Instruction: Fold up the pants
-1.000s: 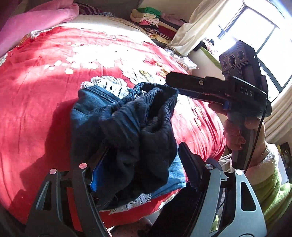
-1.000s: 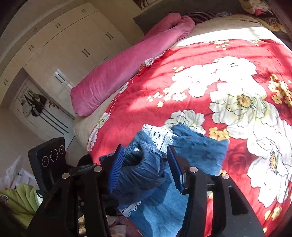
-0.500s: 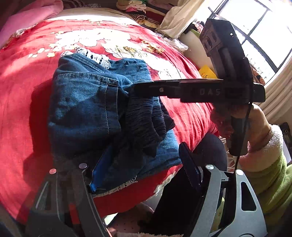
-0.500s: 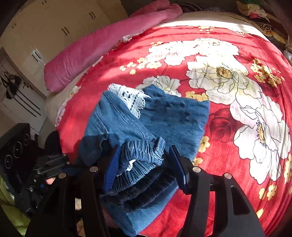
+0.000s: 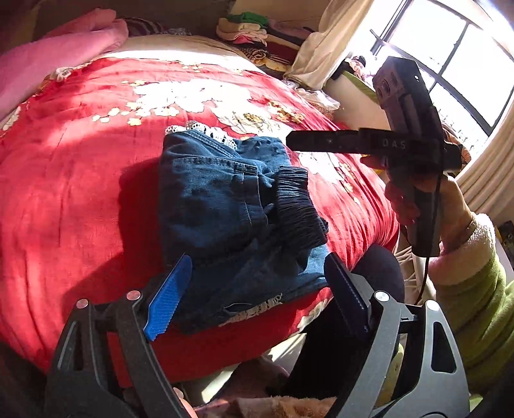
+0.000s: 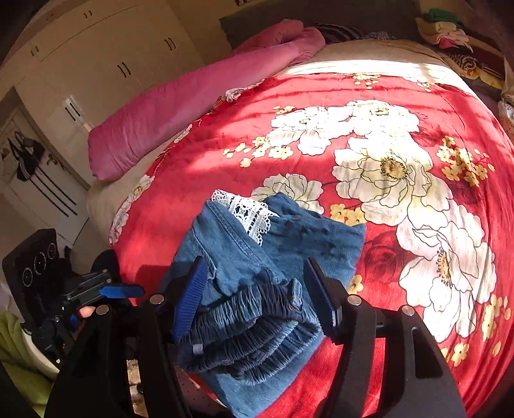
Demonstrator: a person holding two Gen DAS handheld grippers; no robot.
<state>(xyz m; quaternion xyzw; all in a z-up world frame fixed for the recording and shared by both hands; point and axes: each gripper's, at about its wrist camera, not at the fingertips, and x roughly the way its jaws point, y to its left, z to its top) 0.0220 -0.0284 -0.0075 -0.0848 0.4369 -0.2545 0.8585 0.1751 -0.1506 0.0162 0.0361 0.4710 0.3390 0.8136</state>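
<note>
Blue denim pants (image 5: 221,209) with white lace trim and a dark elastic waistband lie folded in a bundle on the red floral bedspread (image 5: 64,180), near the bed's front edge. My left gripper (image 5: 253,295) is open and empty, just short of the bundle's near edge. My right gripper (image 6: 257,295) is open, its fingers standing either side of the gathered waistband (image 6: 250,328) without pinching it. The pants also show in the right wrist view (image 6: 289,238). The right gripper's body (image 5: 408,141) hangs above the bed's right side in the left wrist view.
A pink rolled blanket (image 6: 192,103) lies along the bed's far left. Stacked clothes (image 5: 253,29) sit at the far end. A window (image 5: 449,54) and a curtain are at the right. Cream wardrobe doors (image 6: 96,58) stand beyond the bed.
Both grippers let the pants go. The bundle, held up a second ago, now lies flat on the bedspread. Both grippers have drawn back slightly.
</note>
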